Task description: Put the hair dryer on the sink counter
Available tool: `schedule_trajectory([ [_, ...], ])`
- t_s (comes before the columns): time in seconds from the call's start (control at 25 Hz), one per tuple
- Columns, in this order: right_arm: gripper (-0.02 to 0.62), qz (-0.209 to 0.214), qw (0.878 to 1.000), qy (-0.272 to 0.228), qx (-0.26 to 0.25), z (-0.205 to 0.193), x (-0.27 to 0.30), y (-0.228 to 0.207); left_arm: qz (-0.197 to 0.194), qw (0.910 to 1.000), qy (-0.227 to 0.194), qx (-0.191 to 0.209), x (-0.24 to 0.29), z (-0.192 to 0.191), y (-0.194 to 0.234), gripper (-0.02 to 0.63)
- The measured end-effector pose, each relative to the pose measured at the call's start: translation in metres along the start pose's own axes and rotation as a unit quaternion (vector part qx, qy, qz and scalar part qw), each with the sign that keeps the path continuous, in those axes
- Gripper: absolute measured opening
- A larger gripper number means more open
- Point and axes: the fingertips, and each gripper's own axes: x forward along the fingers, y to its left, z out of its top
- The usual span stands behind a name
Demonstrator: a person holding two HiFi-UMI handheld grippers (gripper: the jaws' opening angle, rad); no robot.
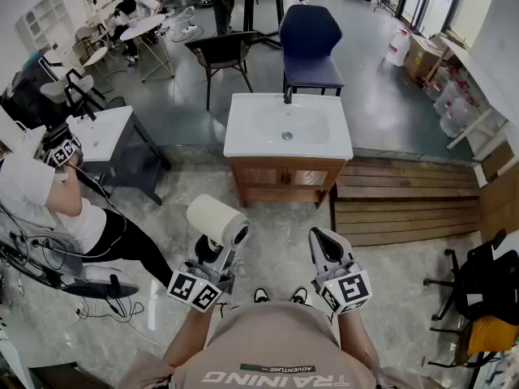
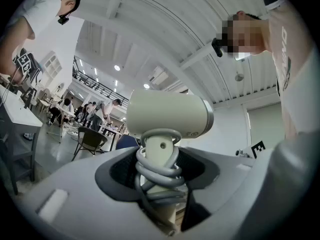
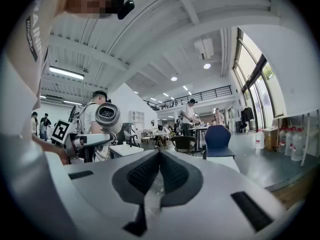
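Observation:
A cream hair dryer point(image 1: 217, 220) stands upright in my left gripper point(image 1: 212, 254), low in the head view. In the left gripper view the jaws are shut on its handle point(image 2: 161, 156), which has the grey cord coiled round it, and the barrel point(image 2: 167, 115) lies across above them. My right gripper point(image 1: 323, 245) is beside it to the right, shut with nothing in it point(image 3: 159, 156). The right gripper view also shows the hair dryer point(image 3: 107, 115) off to its left. The white sink counter point(image 1: 243, 140) on a wooden cabinet stands ahead, well beyond both grippers.
A second white vanity point(image 1: 97, 132) stands at the left with a person point(image 1: 40, 193) next to it. Behind the sink are a blue chair point(image 1: 310, 47) and a black chair point(image 1: 223, 55). Wooden steps point(image 1: 405, 201) lie to the right, and an office chair point(image 1: 478, 282) at far right.

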Motion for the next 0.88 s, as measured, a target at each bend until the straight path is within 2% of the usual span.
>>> schedule_trajectory([
  [0.44, 0.006, -0.011, 1.0, -0.007, -0.014, 0.004, 0.01, 0.017, -0.021, 0.9997, 0.008, -0.006, -0.006, -0.001, 0.016, 0.232],
  [0.64, 0.006, -0.015, 1.0, -0.01, -0.009, 0.002, 0.012, 0.024, -0.032, 0.9994, 0.011, 0.002, -0.006, 0.002, 0.02, 0.232],
  [0.88, 0.006, -0.021, 1.0, -0.002, -0.004, 0.0, 0.014, 0.02, -0.033, 0.9993, 0.016, -0.007, -0.003, -0.005, 0.027, 0.232],
])
